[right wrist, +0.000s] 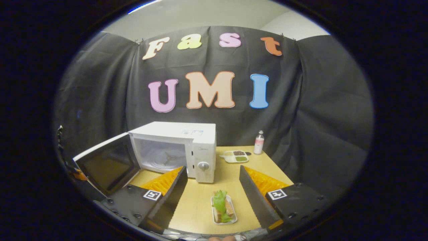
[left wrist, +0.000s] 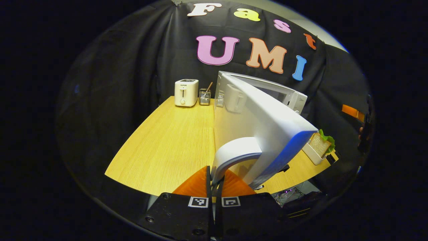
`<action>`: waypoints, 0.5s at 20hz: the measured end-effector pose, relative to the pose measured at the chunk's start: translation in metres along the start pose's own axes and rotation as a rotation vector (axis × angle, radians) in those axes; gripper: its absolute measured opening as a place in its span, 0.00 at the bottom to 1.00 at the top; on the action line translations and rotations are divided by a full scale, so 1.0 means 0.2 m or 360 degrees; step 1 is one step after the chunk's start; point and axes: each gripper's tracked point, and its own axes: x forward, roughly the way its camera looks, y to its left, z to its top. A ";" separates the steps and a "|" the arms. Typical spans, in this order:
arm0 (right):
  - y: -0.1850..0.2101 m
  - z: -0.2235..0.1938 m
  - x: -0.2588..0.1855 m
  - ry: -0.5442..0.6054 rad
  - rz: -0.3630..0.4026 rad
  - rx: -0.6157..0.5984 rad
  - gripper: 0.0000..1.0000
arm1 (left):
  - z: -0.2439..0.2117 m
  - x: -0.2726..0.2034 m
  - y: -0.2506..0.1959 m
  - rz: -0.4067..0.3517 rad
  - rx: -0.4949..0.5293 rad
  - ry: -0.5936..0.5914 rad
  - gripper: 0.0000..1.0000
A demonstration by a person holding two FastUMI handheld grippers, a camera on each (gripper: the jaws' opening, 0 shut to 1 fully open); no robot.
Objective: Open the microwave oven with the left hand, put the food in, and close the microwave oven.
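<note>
Black cloth is hung behind a wooden table point(right wrist: 230, 174) on which the microwave point(right wrist: 180, 147) stands, its cavity facing the front edge. Its door point(left wrist: 264, 127) has been swung out on the left-side hinge and is held by the handle point(left wrist: 234, 155), on which the left gripper point(left wrist: 214, 182) is pinched, fingers nearly together; this grip is judged to keep the door clear for loading. The right gripper point(right wrist: 211, 187) is held spread wide above the food tray point(right wrist: 224, 209), apparently lined up for a grasp. The tray, with bread and lettuce, lies in front of the microwave's control panel, long axis running front to back, toward the booth wall
</note>
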 end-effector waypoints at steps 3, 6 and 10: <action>-0.01 -0.12 0.06 0.0070 0.0024 -0.0043 0.99 | -0.01 0.01 -0.03 -0.0068 0.0002 0.0019 0.02; -0.06 -0.22 0.10 0.0164 -0.0023 0.0020 0.99 | -0.05 -0.01 -0.02 -0.0067 -0.0031 0.0077 0.26; -0.06 -0.32 0.12 0.0222 -0.0017 -0.0094 0.99 | -0.09 -0.08 -0.02 -0.0058 0.0033 0.0126 0.91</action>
